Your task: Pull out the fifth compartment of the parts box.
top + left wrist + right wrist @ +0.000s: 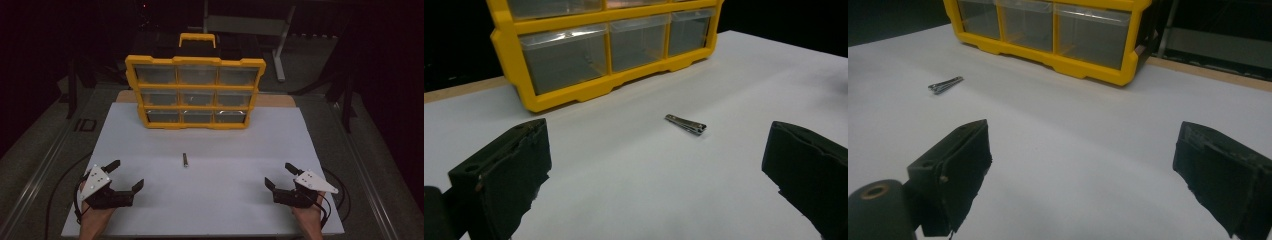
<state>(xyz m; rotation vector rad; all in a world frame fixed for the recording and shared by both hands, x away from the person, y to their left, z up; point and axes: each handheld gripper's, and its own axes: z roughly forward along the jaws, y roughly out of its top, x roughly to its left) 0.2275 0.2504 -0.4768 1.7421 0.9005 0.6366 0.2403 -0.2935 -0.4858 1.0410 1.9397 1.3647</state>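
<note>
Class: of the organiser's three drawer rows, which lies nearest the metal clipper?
The bottom row of clear drawers in the yellow organiser; the small metal nail clipper lies before it.

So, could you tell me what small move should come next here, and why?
Probably bring the left hand-held gripper forward toward the nail clipper. Both grippers sit open and empty near the table's front edge, and the clipper lies alone mid-table, before the closed yellow drawer box.

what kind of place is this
Probably a workshop or lab test bench: a white board on a table, a yellow drawer organizer standing on it, a small metal clipper, dark surroundings.
</note>
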